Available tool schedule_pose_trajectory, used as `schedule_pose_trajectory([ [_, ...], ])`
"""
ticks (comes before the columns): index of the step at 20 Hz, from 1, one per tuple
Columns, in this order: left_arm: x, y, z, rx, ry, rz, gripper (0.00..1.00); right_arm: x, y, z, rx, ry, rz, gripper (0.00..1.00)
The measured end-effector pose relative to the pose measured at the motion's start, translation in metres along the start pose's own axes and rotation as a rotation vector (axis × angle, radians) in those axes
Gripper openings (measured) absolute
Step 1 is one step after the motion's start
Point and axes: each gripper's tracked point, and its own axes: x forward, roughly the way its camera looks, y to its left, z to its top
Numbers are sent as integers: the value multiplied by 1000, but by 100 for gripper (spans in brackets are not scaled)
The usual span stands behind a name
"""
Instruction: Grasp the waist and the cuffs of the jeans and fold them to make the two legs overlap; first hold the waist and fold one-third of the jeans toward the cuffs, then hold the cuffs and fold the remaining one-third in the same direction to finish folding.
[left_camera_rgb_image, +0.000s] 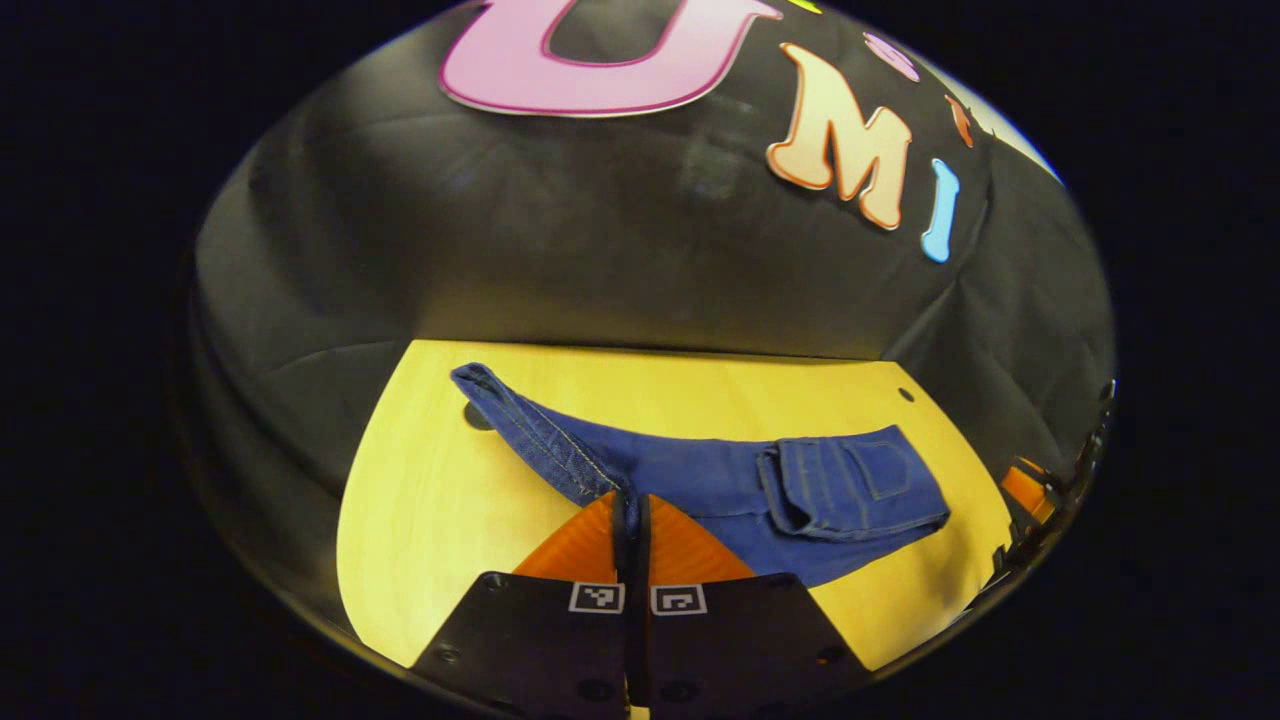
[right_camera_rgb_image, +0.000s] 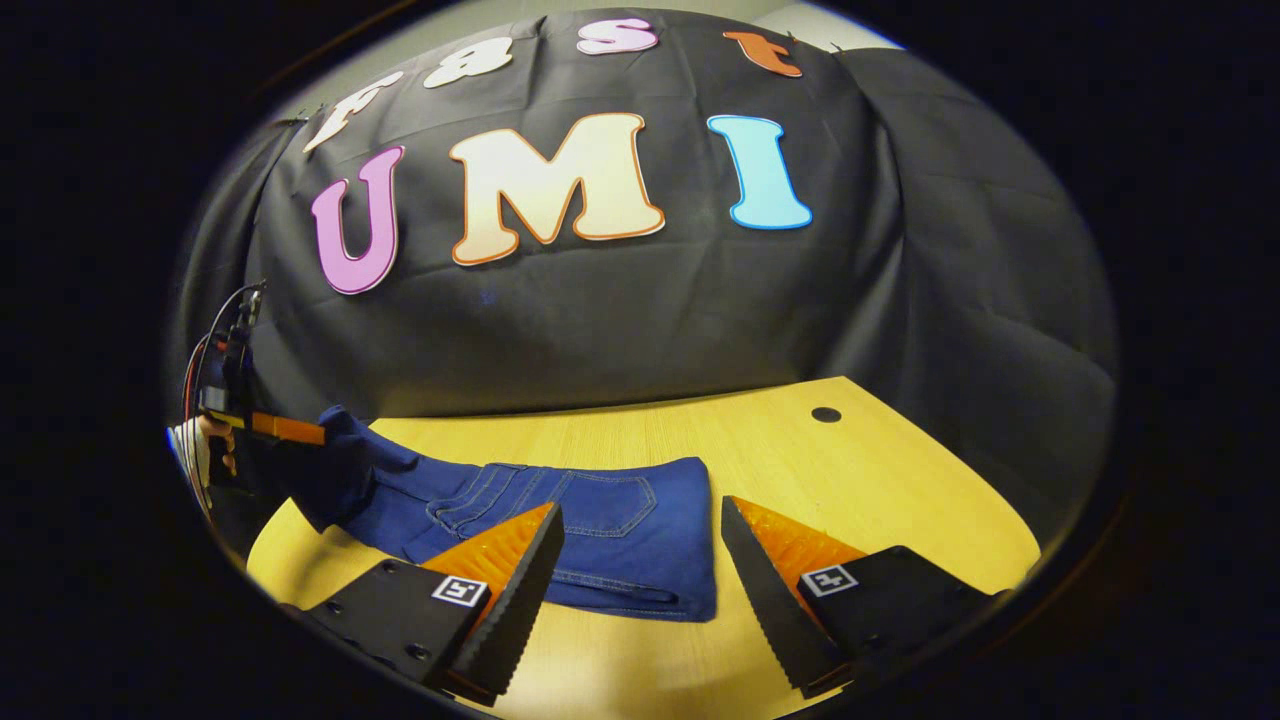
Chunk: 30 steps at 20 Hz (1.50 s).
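Blue jeans (left_camera_rgb_image: 700, 480) lie across the yellow table (left_camera_rgb_image: 430, 500), with the waist end and its back pocket (left_camera_rgb_image: 850, 480) folded over on the right. A narrow leg strip (left_camera_rgb_image: 530, 430) runs up and left from my left gripper (left_camera_rgb_image: 630, 497), which is shut on the cuff end. In the right gripper view the left gripper (right_camera_rgb_image: 285, 428), held by a hand, lifts that end of the jeans (right_camera_rgb_image: 600, 530) a little off the table. My right gripper (right_camera_rgb_image: 641, 505) is open just above the folded waist part, with nothing between its fingers.
The table (right_camera_rgb_image: 900, 500) has a small round hole (right_camera_rgb_image: 826, 414) near its far right corner and bare wood to the right of the jeans. Black cloth walls stand close behind the table. An orange part (left_camera_rgb_image: 1025, 490) shows at the right edge of the left gripper view.
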Motion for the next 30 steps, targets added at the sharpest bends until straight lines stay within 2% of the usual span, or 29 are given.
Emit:
schedule_pose_trajectory([
  [1,-1,-13,5,3,-3,-4,0,-5,-6,3,-1,-6,4,98],
  [3,3,-41,14,14,-17,-20,0,-15,-18,8,2,-14,14,95],
  [4,5,-55,17,24,-12,-30,0,-18,-24,10,0,-14,17,98],
  [8,15,-116,23,82,-19,-72,0,-34,-53,15,9,-23,12,98],
  [9,19,-131,25,97,-16,-88,0,-36,-60,16,9,-25,8,95],
  [10,23,-148,27,107,-20,-107,0,-40,-69,19,9,-32,1,98],
  [14,46,-215,17,141,10,-172,0,-53,-102,27,16,-50,-24,94],
  [19,86,-276,-17,141,67,-236,0,-70,-138,26,26,-52,-64,98],
  [24,124,-313,-58,159,80,-214,0,-80,-155,24,27,-36,-66,98],
  [25,129,-314,-63,169,65,-179,0,-80,-153,29,32,-46,-56,94],
  [26,131,-315,-62,163,30,-148,0,-80,-147,38,32,-66,-36,98],
  [28,111,-320,-46,154,-86,-107,50,-81,-129,60,5,-127,13,98],
  [30,65,-320,-8,162,-253,-36,100,-85,-103,82,-35,-197,83,98],
])
